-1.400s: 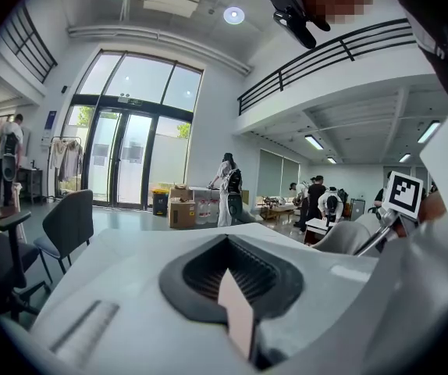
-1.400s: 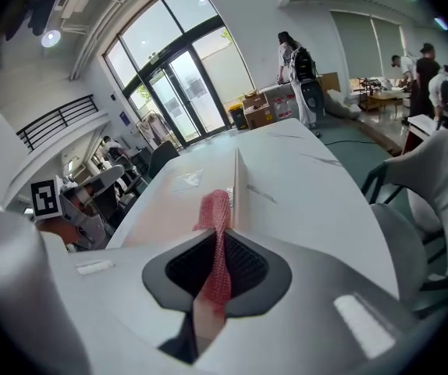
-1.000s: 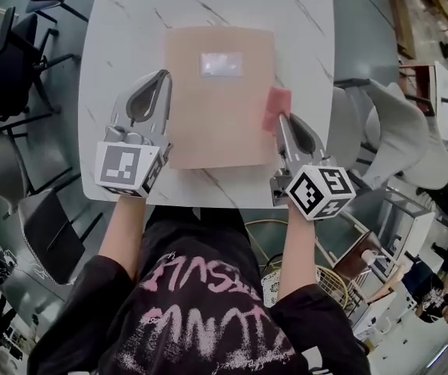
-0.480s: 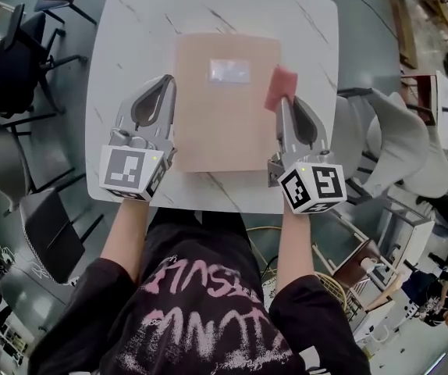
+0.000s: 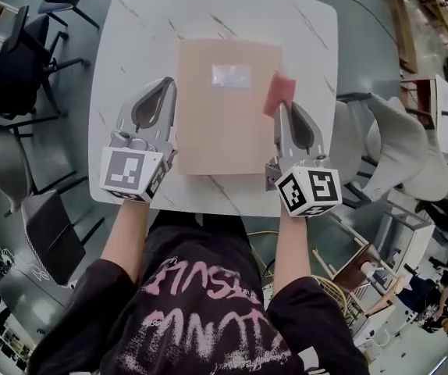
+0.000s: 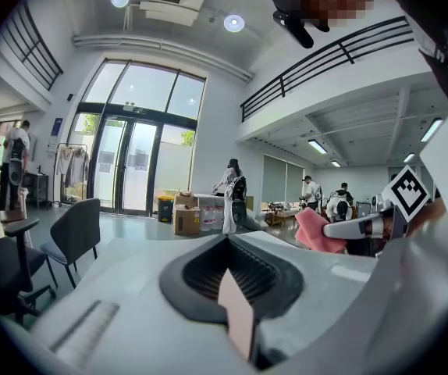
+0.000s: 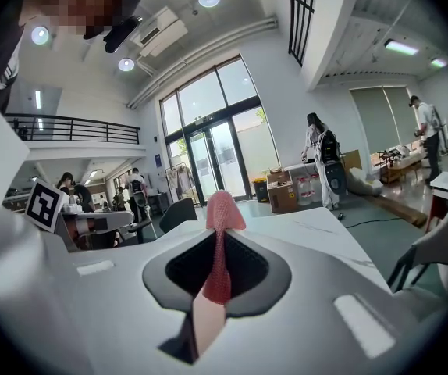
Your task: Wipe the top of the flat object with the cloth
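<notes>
A tan flat object [image 5: 220, 123] with a pale label [image 5: 232, 75] lies in the middle of the white marble table [image 5: 130, 45]. My right gripper [image 5: 281, 109] is shut on a pink cloth [image 5: 279, 92], which hangs at the flat object's right edge, level with its upper half. In the right gripper view the pink cloth [image 7: 222, 244] runs upright between the shut jaws and pokes out past their tips. My left gripper [image 5: 162, 84] lies shut along the flat object's left edge with nothing visible between its jaws. The left gripper view shows the pink cloth [image 6: 316, 230] off to the right.
Dark chairs [image 5: 9, 69] stand to the left of the table and pale chairs [image 5: 396, 139] to the right. The person's torso is at the near edge. Several people and boxes [image 7: 286, 195] are far off in the hall.
My right gripper has carried the pink cloth a little farther away along the flat object's right edge. The left gripper has stayed at the left edge.
</notes>
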Tool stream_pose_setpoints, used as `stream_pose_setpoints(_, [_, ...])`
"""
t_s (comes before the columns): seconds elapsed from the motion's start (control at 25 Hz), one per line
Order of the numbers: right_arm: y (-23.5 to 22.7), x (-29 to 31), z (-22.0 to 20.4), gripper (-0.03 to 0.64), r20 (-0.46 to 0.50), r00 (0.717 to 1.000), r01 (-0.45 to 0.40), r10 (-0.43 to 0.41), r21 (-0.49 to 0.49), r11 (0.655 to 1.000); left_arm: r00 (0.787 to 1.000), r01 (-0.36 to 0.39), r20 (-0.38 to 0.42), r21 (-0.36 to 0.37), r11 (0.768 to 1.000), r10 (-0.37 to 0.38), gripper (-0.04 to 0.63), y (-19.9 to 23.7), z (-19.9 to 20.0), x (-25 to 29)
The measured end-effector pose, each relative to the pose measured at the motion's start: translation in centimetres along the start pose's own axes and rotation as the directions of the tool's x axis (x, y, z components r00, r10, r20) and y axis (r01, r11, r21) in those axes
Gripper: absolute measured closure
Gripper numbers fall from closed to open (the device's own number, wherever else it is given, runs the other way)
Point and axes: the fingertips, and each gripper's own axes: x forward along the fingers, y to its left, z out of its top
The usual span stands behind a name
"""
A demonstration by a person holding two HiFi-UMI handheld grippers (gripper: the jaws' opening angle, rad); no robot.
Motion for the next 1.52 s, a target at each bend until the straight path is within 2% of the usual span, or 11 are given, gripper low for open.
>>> stream_pose_setpoints(0.16, [0.2,0.0,0.0,0.565,0.002,1.000,-0.005,0.005,0.005,1.000,1.000,-0.014,-0.025,-0.010,1.000,0.014,0.594,0.0,0.3,-0.2])
stream_pose_setpoints(0.76, [0.3,-1.1,1.7,0.568,0.045,0.999,0.004,-0.003,-0.008,1.000,0.999,0.021,0.043,-0.005,1.000,-0.021,0.594,-0.9,2.1,-0.7])
stream_pose_setpoints(1.16, [1.2,-1.8,5.0,0.569,0.098,0.995,-0.005,0.007,-0.024,1.000,0.995,0.034,0.092,0.022,0.999,-0.036,0.594,-1.1,5.3,-1.3])
stream_pose_setpoints(1.52, [2.2,-2.8,8.5,0.569,0.155,0.987,-0.027,0.034,-0.049,0.998,0.987,0.022,0.155,0.083,0.996,-0.035,0.594,-1.0,9.9,-2.6])
